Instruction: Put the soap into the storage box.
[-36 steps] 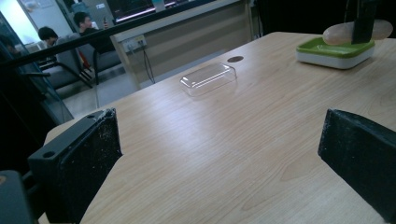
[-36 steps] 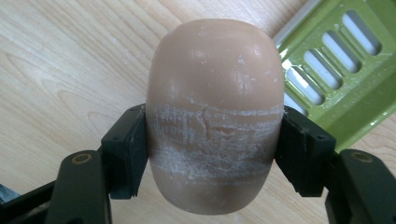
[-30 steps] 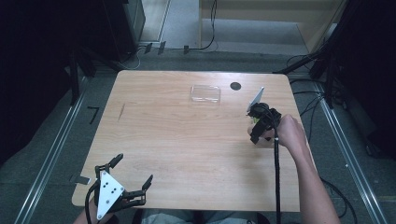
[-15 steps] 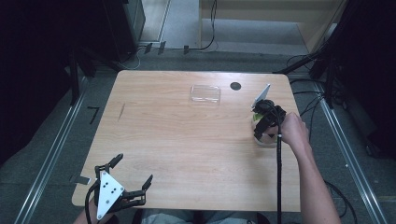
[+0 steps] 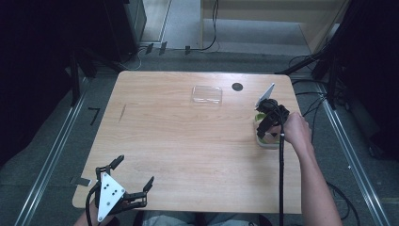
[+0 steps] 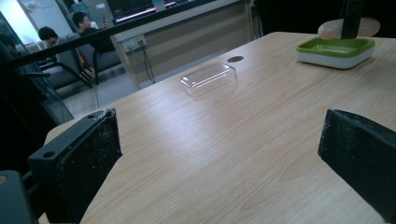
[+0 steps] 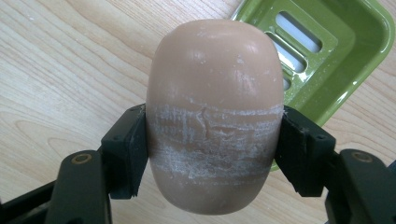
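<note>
Wooden table (image 5: 188,141) mid-frame; right gripper (image 7: 212,154) pinching soap (image 7: 215,116) over green dish (image 7: 345,60) at right; clear lid (image 5: 206,94) upper centre; left gripper (image 5: 134,183) spread, lower left.

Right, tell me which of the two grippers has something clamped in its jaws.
The right gripper: its jaws press both sides of the tan soap bar beside the green soap dish. The left gripper stands open with nothing between its jaws.

I see the table (image 5: 188,141) evenly lit from above; surroundings dark | soft glare on its far side (left gripper view); high view slightly blurry
</note>
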Motion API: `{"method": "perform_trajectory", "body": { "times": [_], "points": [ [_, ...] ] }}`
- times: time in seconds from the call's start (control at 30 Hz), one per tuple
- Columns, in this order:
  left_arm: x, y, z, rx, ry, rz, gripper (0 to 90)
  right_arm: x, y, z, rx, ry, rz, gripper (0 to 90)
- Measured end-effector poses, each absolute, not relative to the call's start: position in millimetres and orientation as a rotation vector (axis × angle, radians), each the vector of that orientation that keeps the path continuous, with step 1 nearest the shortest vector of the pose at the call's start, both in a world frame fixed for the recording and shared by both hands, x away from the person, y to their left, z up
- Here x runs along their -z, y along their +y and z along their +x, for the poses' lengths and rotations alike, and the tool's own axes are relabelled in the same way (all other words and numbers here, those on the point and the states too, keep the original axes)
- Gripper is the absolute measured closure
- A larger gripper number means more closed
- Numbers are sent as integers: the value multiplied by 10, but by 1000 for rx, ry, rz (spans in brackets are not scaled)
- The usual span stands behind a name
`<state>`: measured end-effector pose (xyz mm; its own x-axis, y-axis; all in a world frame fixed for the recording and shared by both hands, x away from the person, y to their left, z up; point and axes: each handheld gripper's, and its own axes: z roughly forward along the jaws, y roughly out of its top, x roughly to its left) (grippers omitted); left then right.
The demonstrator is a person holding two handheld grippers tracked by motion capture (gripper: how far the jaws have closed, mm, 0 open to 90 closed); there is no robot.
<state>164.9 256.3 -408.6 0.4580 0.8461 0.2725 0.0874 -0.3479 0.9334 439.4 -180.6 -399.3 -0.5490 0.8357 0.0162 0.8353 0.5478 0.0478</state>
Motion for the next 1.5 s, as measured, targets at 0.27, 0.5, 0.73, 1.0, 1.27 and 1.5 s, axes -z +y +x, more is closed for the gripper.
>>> {"method": "perform_trajectory", "body": {
  "times": [0.27, 0.5, 0.73, 1.0, 1.27, 1.5],
  "points": [
    [4086, 2564, 1648, -993, 802, 1752, 0, 4027, -1817, 4438, -70, 2755, 1496, 337],
    [4085, 2564, 1647, -995, 800, 1754, 0, 4052, -1885, 4465, -82, 2729, 1537, 337],
    [4085, 2564, 1647, -996, 800, 1755, 0, 4073, -1930, 4489, -100, 2713, 1557, 337],
    [4086, 2565, 1645, -996, 801, 1753, 0, 4113, -1927, 4523, -101, 2699, 1574, 338],
    [4086, 2565, 1646, -995, 801, 1754, 0, 4155, -1936, 4559, -115, 2676, 1604, 338],
    [4085, 2564, 1646, -995, 800, 1754, 0, 4175, -1979, 4578, -121, 2640, 1635, 338]
  ]
}}
